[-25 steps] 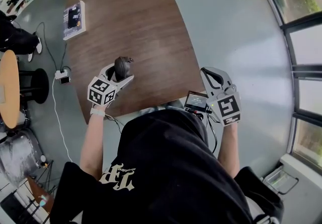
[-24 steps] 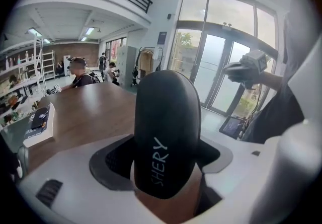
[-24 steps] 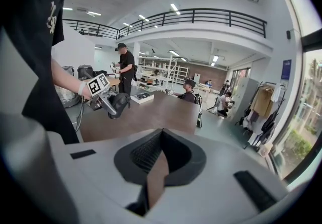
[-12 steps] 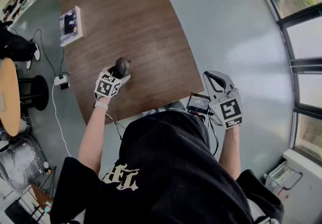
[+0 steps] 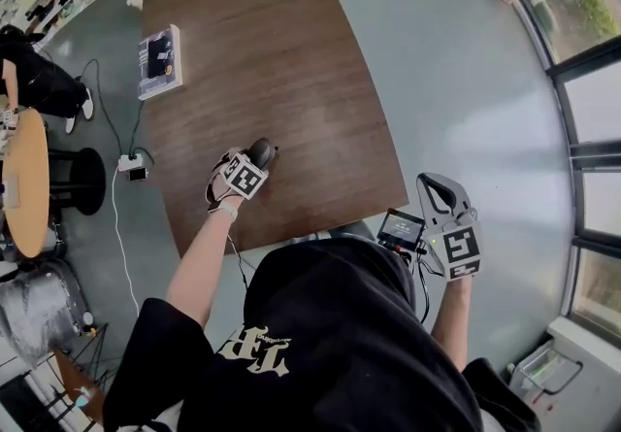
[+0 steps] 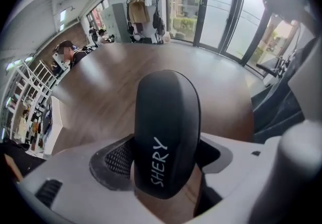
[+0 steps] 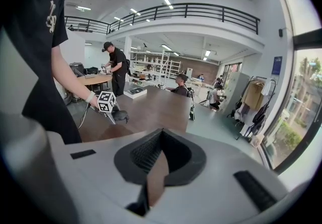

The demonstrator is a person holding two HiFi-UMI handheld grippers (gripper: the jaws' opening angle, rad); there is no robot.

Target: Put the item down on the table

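Black, smooth-shelled item (image 6: 166, 127) lettered "SHERY" in white, gripped between the jaws of the left gripper (image 5: 254, 160), whose textured pads press its two flanks; the jaws stand only as far apart as the item is wide. The lettering shows in the left gripper view alone. The head view gives only a dark rounded lump at the gripper's tip, low over the near part of the brown wood-grain table (image 5: 291, 51), inside its near left corner. The right gripper view shows the same grip from the side, marker cube uppermost and item close above the tabletop — whether it touches the wood cannot be told. On the far left part of the table lies a flat book-like box (image 5: 160, 61), well apart from the item. Around the table: grey-green floor (image 5: 456, 61), a white power strip (image 5: 134, 166) on it beside the left edge, a black stool (image 5: 78, 181) and a round pale table (image 5: 21, 182) further left, tall windows (image 5: 592, 22) at right. Only the right gripper view shows a railed gallery and people at the table's far end. The right gripper (image 5: 434, 189) is held off the table's near right corner, beside a small screen (image 5: 401, 226) — jaws brought together, nothing between them.
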